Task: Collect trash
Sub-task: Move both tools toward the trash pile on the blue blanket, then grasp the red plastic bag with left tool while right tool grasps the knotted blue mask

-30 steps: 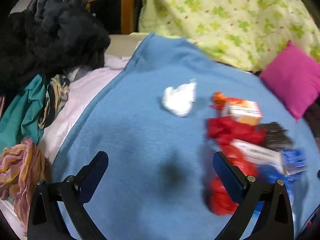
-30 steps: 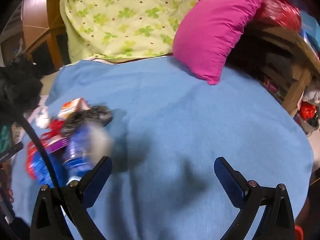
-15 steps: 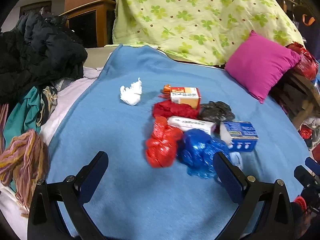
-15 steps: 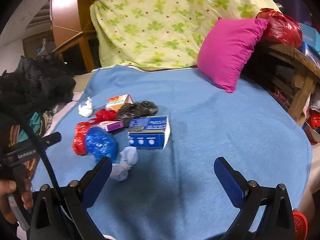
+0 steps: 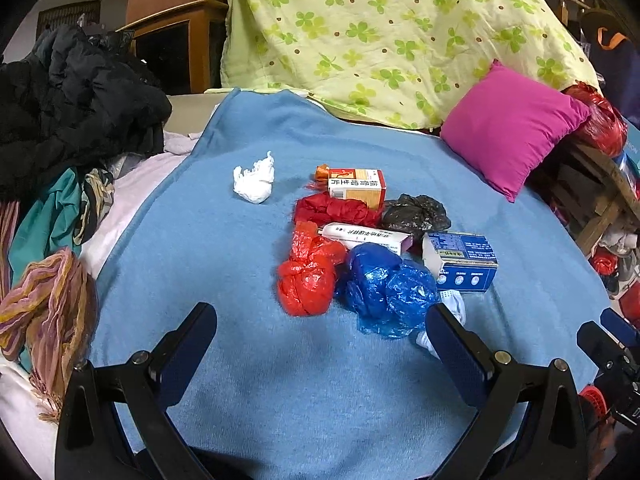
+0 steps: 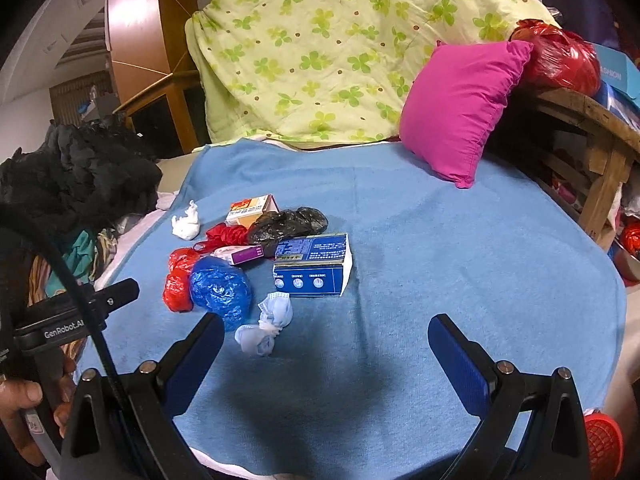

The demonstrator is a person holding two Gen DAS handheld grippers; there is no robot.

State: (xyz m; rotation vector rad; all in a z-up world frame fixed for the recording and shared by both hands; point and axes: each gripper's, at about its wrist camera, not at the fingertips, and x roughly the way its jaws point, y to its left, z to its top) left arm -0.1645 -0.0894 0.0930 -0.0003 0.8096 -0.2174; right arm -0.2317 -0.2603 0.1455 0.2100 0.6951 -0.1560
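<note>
Both views just steadied. Left gripper (image 5: 320,344) and right gripper (image 6: 324,348) spread wide, empty. Trash pile (image 5: 372,248) at 12 o'clock on blue blanket (image 5: 248,380); nothing collected yet.

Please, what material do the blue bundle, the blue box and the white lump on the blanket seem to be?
Blue bundle: thin plastic film, probably a bag; glossy, crinkled, slightly translucent.
Blue box: printed cardboard, fairly matte; flat faces, sharp folded edges.
White lump: likely tissue paper; matte, softly crumpled.
</note>
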